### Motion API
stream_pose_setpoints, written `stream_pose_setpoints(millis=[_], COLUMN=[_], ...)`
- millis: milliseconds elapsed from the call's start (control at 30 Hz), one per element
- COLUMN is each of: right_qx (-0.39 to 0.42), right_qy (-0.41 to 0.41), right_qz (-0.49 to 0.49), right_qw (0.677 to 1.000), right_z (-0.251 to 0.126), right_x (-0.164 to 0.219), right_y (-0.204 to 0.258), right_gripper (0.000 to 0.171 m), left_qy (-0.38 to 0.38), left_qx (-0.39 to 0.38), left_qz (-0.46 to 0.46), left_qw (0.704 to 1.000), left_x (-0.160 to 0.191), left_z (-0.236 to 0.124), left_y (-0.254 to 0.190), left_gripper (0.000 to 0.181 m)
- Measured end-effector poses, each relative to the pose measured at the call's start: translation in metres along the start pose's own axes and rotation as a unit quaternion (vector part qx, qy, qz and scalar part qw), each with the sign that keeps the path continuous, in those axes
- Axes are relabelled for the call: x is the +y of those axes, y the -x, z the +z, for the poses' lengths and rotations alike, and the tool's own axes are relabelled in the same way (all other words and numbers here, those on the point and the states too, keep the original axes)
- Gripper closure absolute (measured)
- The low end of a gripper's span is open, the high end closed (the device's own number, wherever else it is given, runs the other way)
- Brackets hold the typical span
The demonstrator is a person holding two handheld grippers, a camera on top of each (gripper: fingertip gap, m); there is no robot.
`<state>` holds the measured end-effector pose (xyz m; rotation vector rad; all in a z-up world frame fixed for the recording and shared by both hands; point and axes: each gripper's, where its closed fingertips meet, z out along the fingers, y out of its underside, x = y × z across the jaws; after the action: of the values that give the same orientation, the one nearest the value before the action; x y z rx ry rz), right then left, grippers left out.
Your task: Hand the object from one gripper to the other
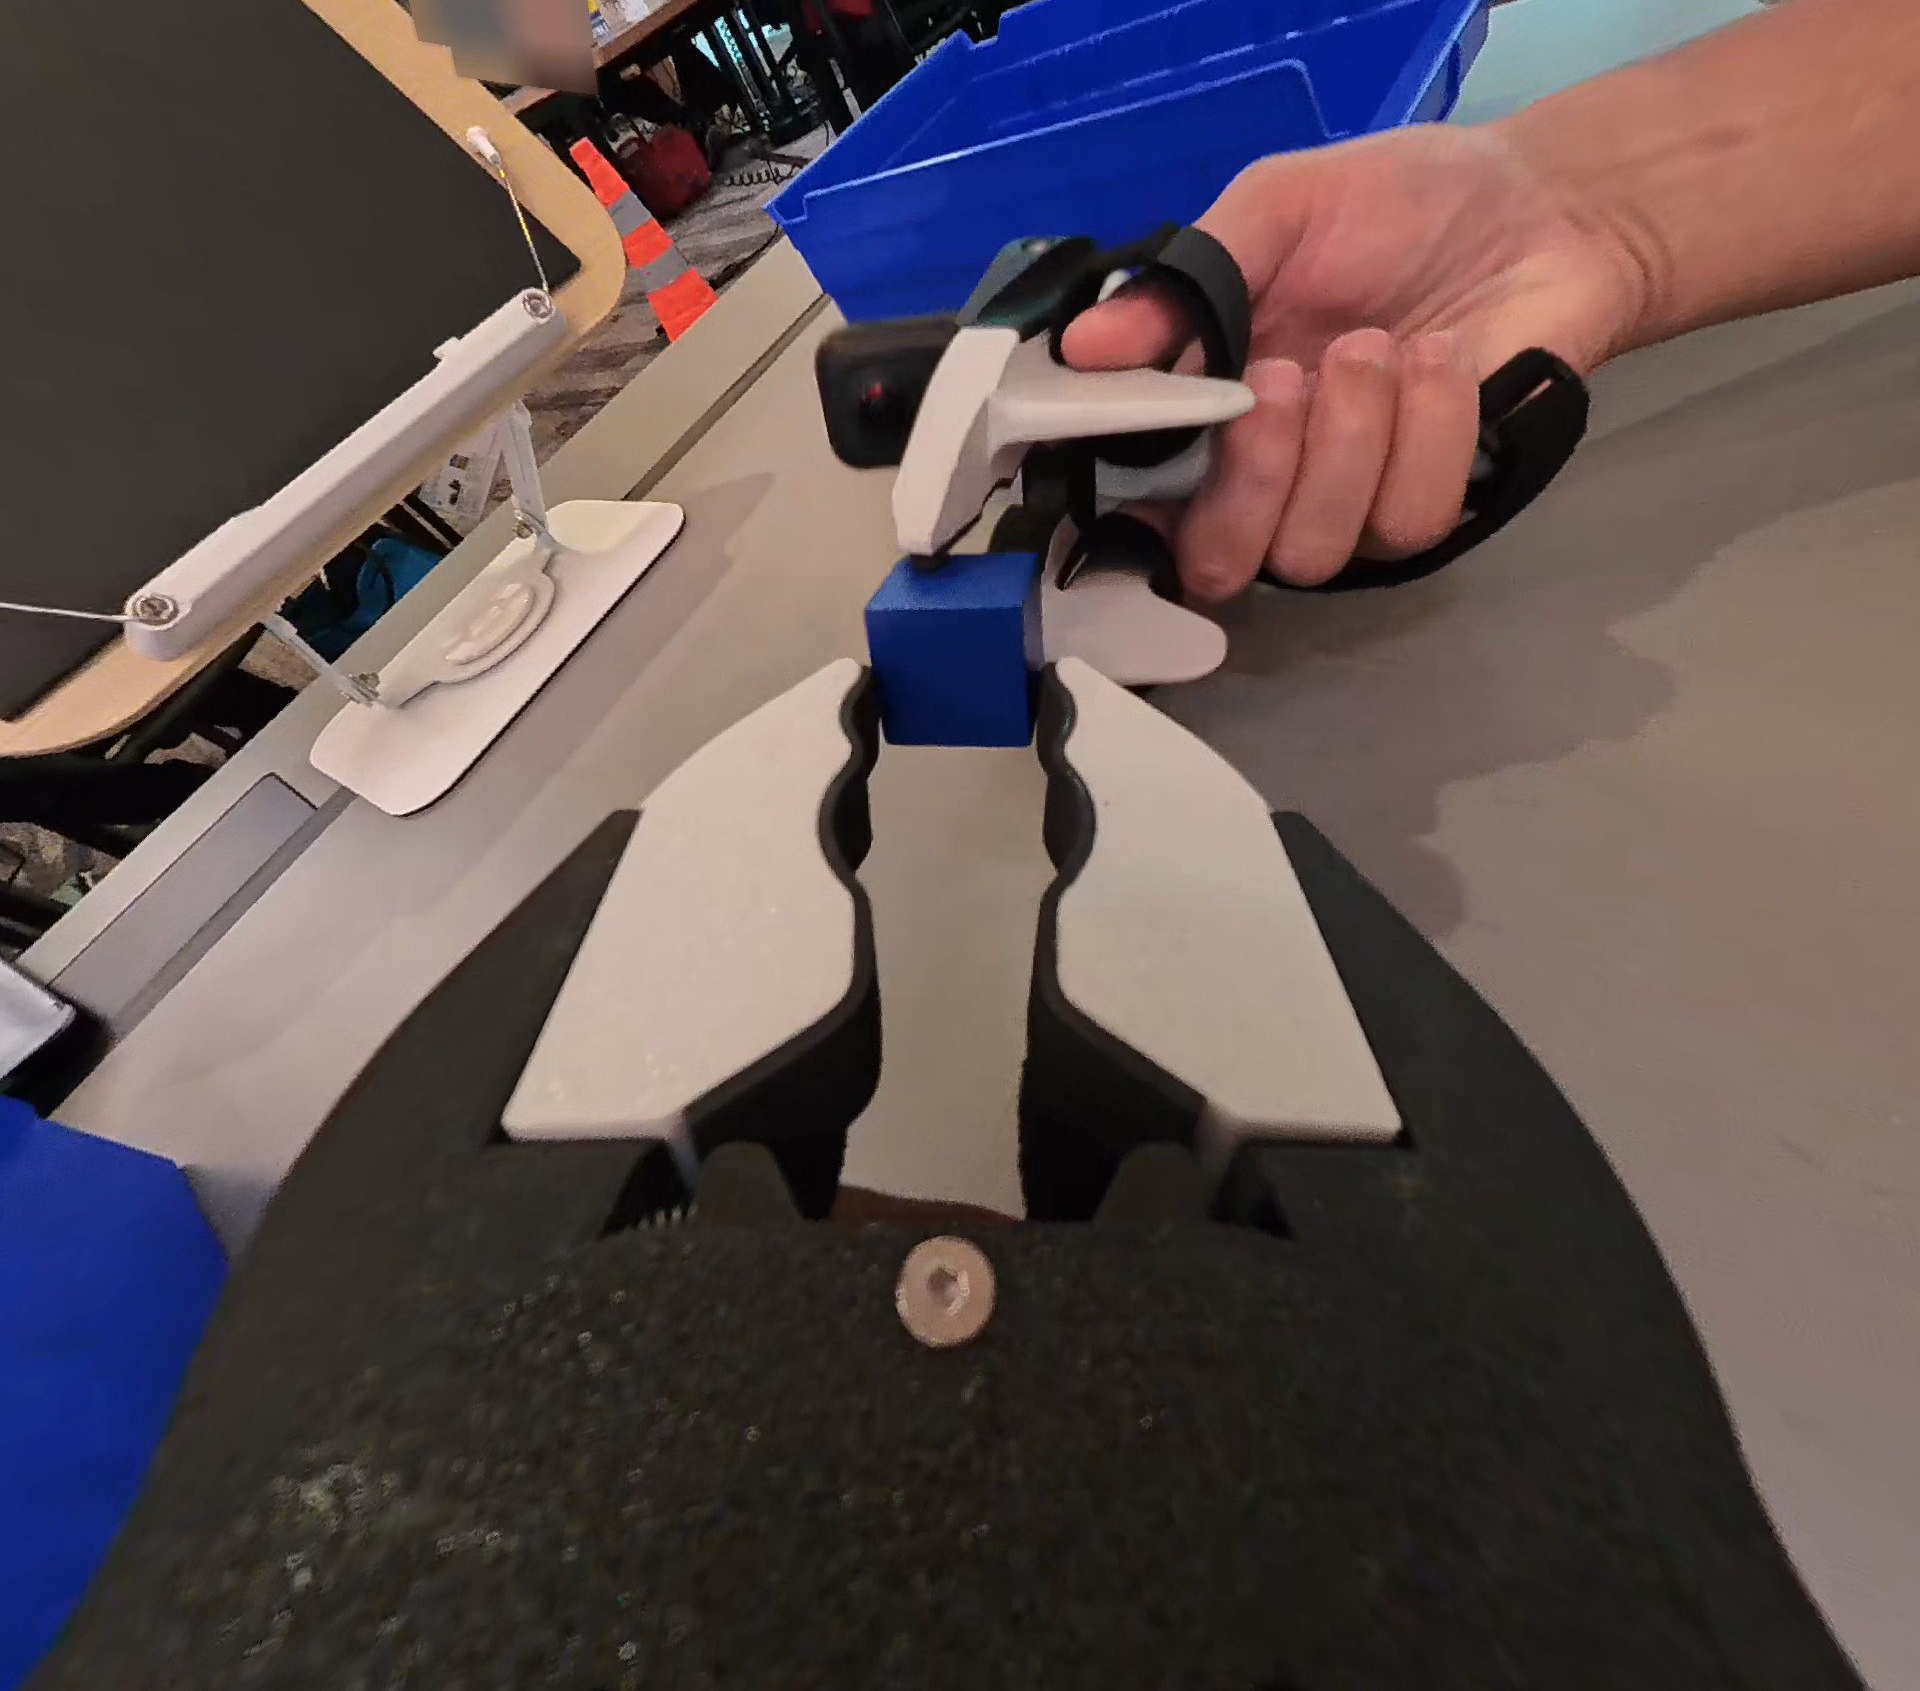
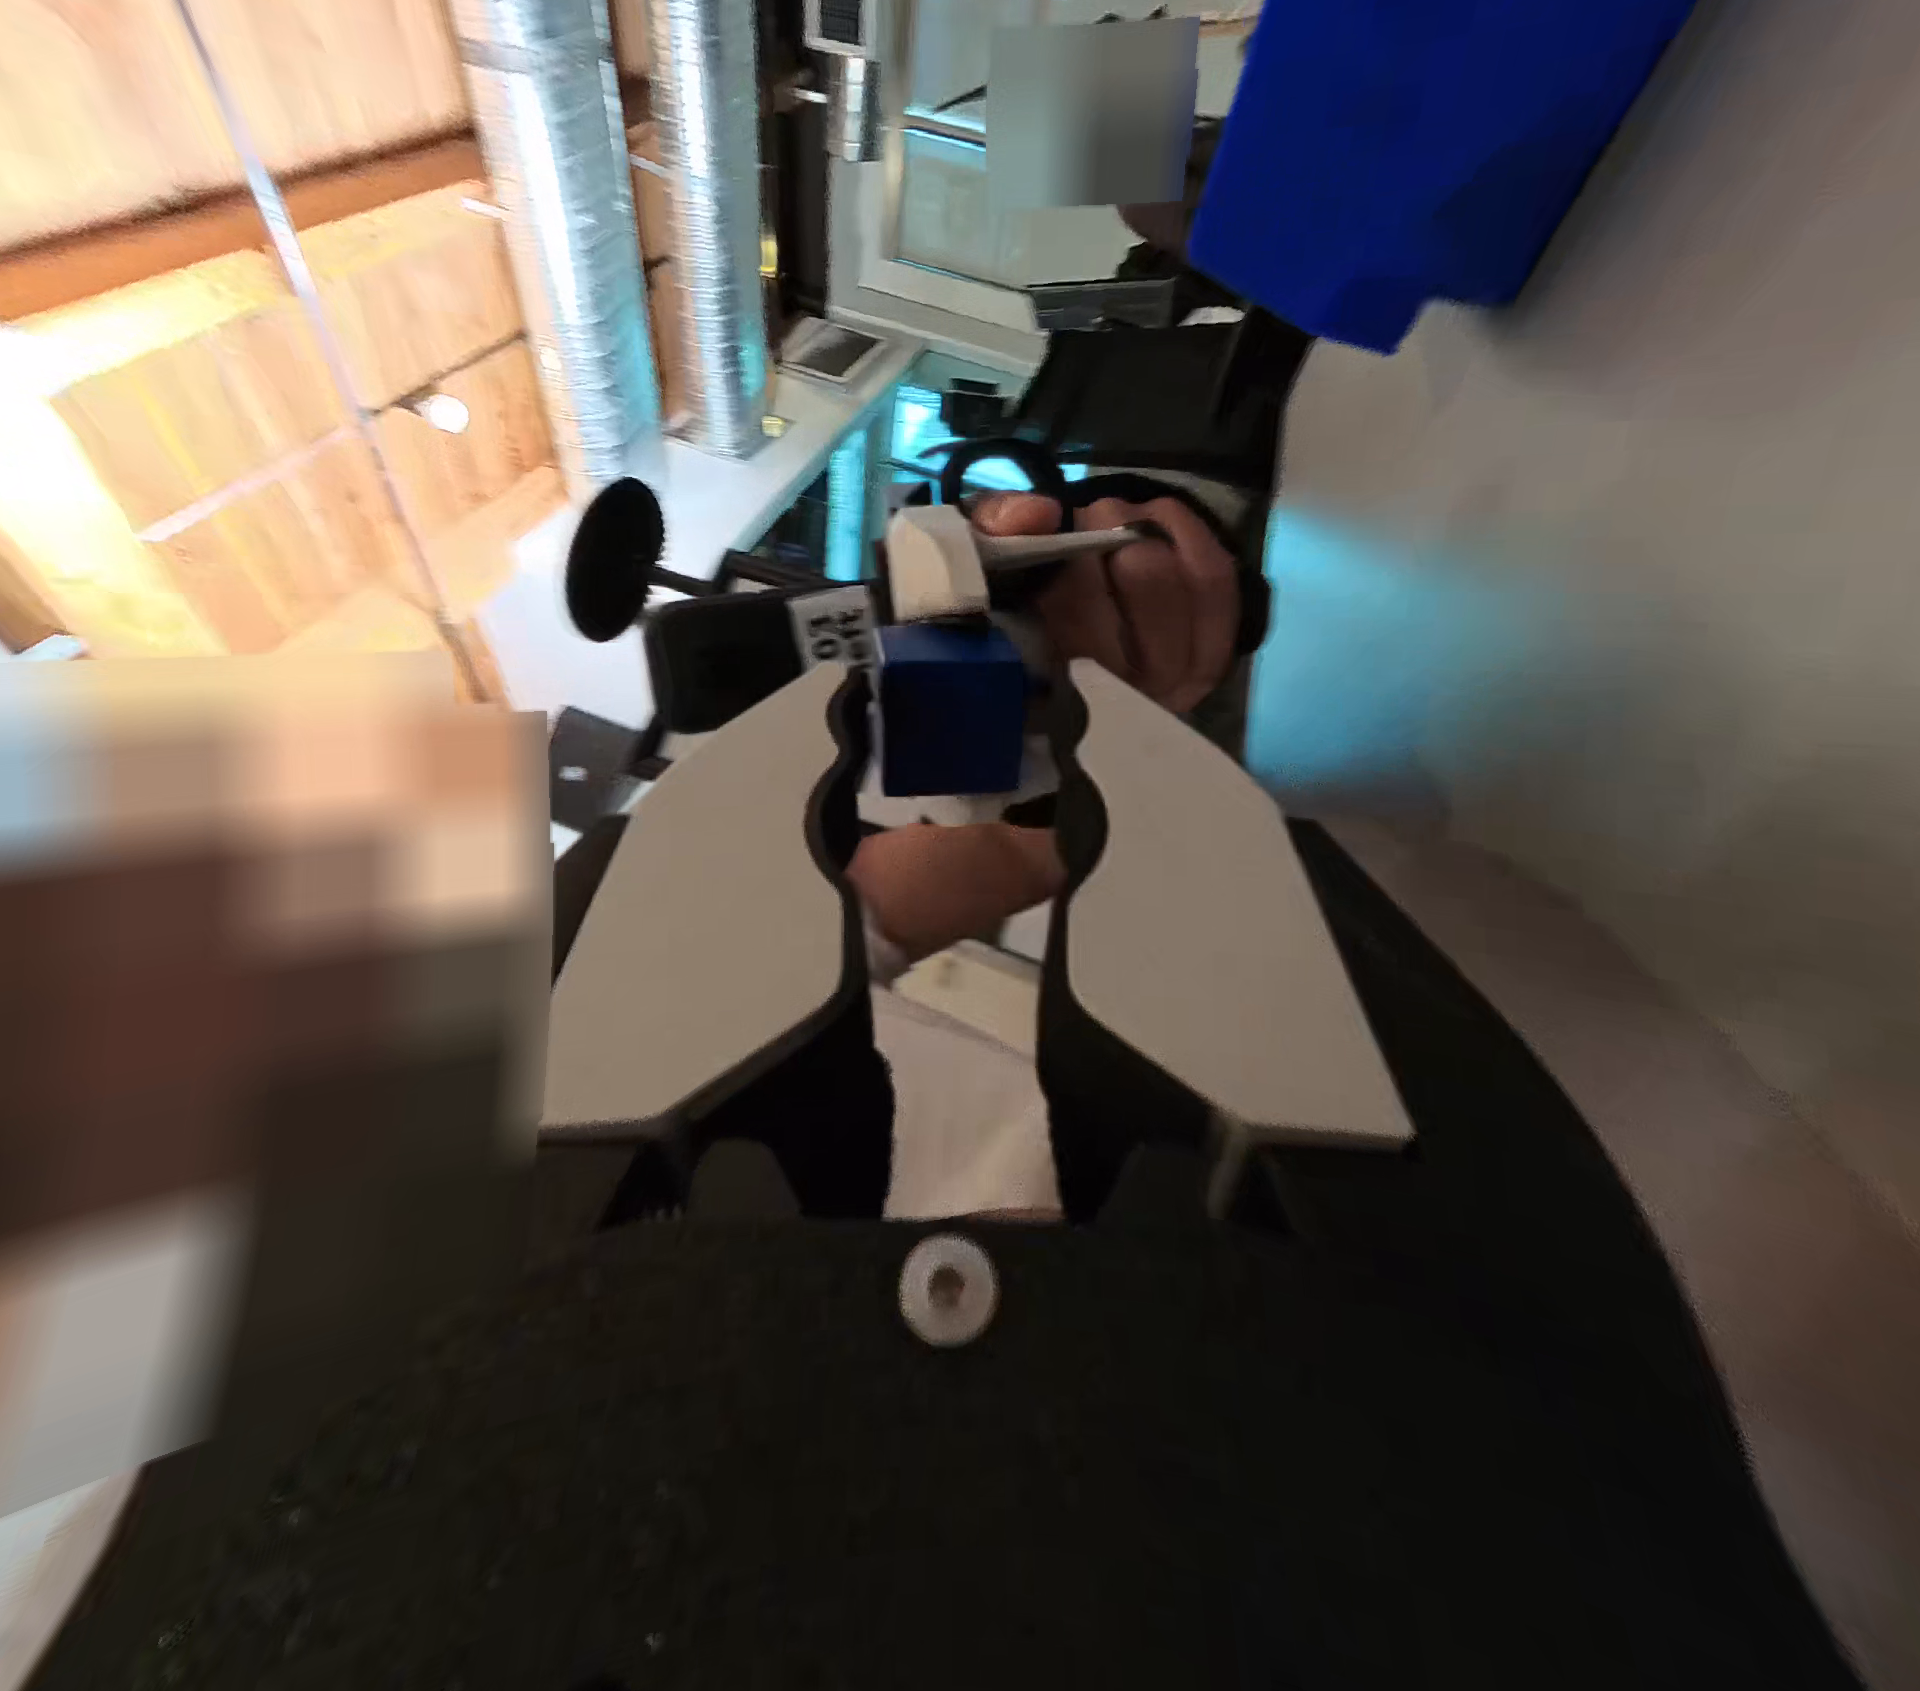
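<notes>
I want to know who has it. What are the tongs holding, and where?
Blue cube: left tongs pinch its two sides, right tongs its top and bottom.

One small blue cube (image 1: 951, 665) shows, at the middle of the scene. Two hand-held grippers with white fingers and black pads are there: the left gripper (image 1: 954, 696) near the camera and the right gripper (image 1: 987, 592) farther off. One bare hand (image 1: 1382, 384) shows at the right. One large blue plastic bin (image 1: 1143, 83) stands at the far side. One orange and grey traffic cone (image 1: 644, 244) stands far left. One white hinged stand (image 1: 499, 623) sits at the left.
</notes>
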<state>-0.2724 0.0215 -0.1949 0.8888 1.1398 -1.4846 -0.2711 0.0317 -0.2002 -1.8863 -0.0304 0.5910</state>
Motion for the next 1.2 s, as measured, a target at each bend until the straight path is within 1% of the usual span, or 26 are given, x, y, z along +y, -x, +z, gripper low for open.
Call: stream_pose_setpoints(millis=[33, 167, 233, 267, 333, 400, 433, 467, 533, 600, 667, 700, 733, 767, 833, 933, 1000, 1067, 1100, 1133, 1200], right_qx=[0.027, 0.12, 0.163, 0.197, 0.277, 0.36, 0.384, 0.397, 0.407, 0.397, 0.406, 0.411, 0.415, 0.415, 0.414, 0.404, 0.383, 0.345, 0.318, 0.288, 0.229], right_qy=[0.0, -0.033, -0.061, -0.076, -0.091, -0.072, -0.061, -0.061, -0.069, -0.061, -0.056, -0.049, -0.041, -0.03, -0.015, -0.013, -0.023, -0.037, -0.044, -0.05, -0.051], right_qz=[-0.025, -0.143, -0.206, -0.248, -0.331, -0.383, -0.395, -0.396, -0.381, -0.365, -0.357, -0.357, -0.36, -0.364, -0.366, -0.362, -0.347, -0.338, -0.334, -0.33, -0.327], right_qw=[0.999, 0.982, 0.963, 0.946, 0.897, 0.848, 0.832, 0.826, 0.828, 0.84, 0.84, 0.837, 0.835, 0.833, 0.833, 0.84, 0.856, 0.875, 0.886, 0.898, 0.916], right_z=[-0.002, -0.012, -0.015, -0.018, -0.021, -0.02, -0.017, -0.013, -0.005, 0.003, 0.003, 0.002, 0.0, -0.001, -0.004, -0.012, -0.019, -0.024, -0.025, -0.025, -0.025], right_x=[-0.002, -0.019, -0.03, -0.036, -0.043, -0.042, -0.039, -0.036, -0.031, -0.024, -0.023, -0.022, -0.021, -0.019, -0.018, -0.021, -0.025, -0.029, -0.03, -0.031, -0.028], right_y=[-0.004, -0.007, -0.002, -0.001, -0.003, -0.013, -0.018, -0.021, -0.028, -0.034, -0.041, -0.044, -0.046, -0.046, -0.047, -0.048, -0.044, -0.035, -0.028, -0.021, -0.009], right_gripper=[0.133, 0.127, 0.127, 0.125, 0.119, 0.116, 0.116, 0.116, 0.116, 0.115, 0.118, 0.123, 0.135, 0.142, 0.143, 0.143, 0.143, 0.143, 0.143, 0.143, 0.143], left_qy=[0.003, 0.021, 0.043, 0.053, 0.076, 0.112, 0.127, 0.14, 0.156, 0.15, 0.154, 0.153, 0.151, 0.152, 0.149, 0.14, 0.119, 0.101, 0.095, 0.087, 0.045], left_qx=[-0.003, -0.022, -0.036, -0.046, -0.071, -0.111, -0.124, -0.137, -0.145, -0.142, -0.144, -0.144, -0.144, -0.142, -0.139, -0.116, -0.099, -0.075, -0.052, -0.036, 0.011], left_qz=[-0.002, -0.003, -0.005, -0.005, 0.004, 0.032, 0.053, 0.072, 0.104, 0.131, 0.148, 0.154, 0.16, 0.164, 0.157, 0.106, 0.053, -0.019, -0.061, -0.103, -0.191], left_qw=[1.0, 1.0, 0.998, 0.998, 0.994, 0.987, 0.983, 0.978, 0.972, 0.97, 0.966, 0.965, 0.965, 0.964, 0.966, 0.978, 0.987, 0.992, 0.992, 0.99, 0.98], left_x=[0.002, 0.009, 0.018, 0.022, 0.032, 0.043, 0.046, 0.049, 0.051, 0.047, 0.045, 0.043, 0.042, 0.042, 0.043, 0.044, 0.042, 0.041, 0.042, 0.042, 0.034], left_z=[0.0, 0.001, 0.002, 0.003, 0.004, 0.003, 0.003, 0.003, 0.005, 0.007, 0.009, 0.009, 0.01, 0.01, 0.012, 0.012, 0.011, 0.01, 0.01, 0.01, 0.008], left_y=[0.002, 0.01, 0.017, 0.02, 0.028, 0.038, 0.041, 0.043, 0.04, 0.034, 0.03, 0.028, 0.027, 0.025, 0.023, 0.019, 0.019, 0.021, 0.02, 0.02, 0.017], left_gripper=[0.152, 0.153, 0.153, 0.152, 0.152, 0.153, 0.152, 0.153, 0.153, 0.153, 0.152, 0.153, 0.152, 0.152, 0.152, 0.155, 0.155, 0.152, 0.147, 0.143, 0.142])
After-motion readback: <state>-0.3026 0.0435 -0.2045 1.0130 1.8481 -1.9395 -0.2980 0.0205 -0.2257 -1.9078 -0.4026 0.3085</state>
